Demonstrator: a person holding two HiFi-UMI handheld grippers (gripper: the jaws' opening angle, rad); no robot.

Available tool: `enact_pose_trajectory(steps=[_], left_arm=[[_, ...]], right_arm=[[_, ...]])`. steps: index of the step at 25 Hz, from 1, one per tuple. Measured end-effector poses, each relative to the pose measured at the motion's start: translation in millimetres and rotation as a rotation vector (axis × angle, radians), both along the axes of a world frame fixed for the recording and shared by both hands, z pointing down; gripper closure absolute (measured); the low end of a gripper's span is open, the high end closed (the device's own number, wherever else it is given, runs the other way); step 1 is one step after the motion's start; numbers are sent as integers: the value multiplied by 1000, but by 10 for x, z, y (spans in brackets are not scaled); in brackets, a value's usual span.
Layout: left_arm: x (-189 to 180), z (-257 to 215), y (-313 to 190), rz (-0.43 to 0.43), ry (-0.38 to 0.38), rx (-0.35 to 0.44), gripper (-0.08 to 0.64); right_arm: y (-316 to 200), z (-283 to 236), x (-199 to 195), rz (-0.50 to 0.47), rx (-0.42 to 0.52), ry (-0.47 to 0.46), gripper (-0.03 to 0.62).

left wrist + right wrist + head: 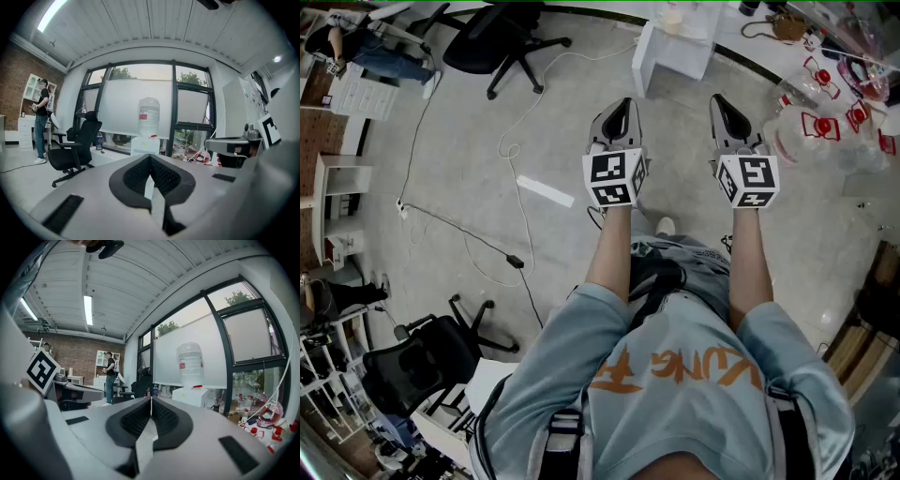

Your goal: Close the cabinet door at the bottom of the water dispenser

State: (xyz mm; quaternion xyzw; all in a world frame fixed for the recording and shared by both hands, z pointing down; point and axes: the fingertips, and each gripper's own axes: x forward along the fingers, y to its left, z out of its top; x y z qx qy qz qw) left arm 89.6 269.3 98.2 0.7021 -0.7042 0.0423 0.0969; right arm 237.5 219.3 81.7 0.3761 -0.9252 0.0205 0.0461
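Both left gripper (150, 157) and right gripper (151, 401) clenched empty, water dispenser (146, 143) ahead, office chair (75, 147) leftward, cable (455, 225) across floor (581, 141)

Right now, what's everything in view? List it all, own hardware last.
water dispenser: one, white, ahead of both grippers, by the window
water bottle: one, clear, red-and-white label, on top of the dispenser
office chairs: at least two, black, one left of the dispenser, one behind the person's left
cables: several, black and white, floor on the left
empty bottles: a pile, clear with red parts, floor on the right
bystander: one, dark top, by the brick wall
left gripper: grey, fingers together, empty
right gripper: grey, fingers together, empty
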Motion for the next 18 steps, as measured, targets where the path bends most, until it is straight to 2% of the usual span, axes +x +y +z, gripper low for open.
enact_pose_trajectory(steps=[7,13,18], left_arm=[[5,-48,-25,2,-11,2,540],[-18,-104,-88,12,-25,6,540],[-189,-120,-118,-28,-17,17,540]], right_arm=[[-32,-32,16,-5,5,-3,563],[-138,-124,19,14,7,-70,563],[-197,-153,-83,-8,17,-70,563]])
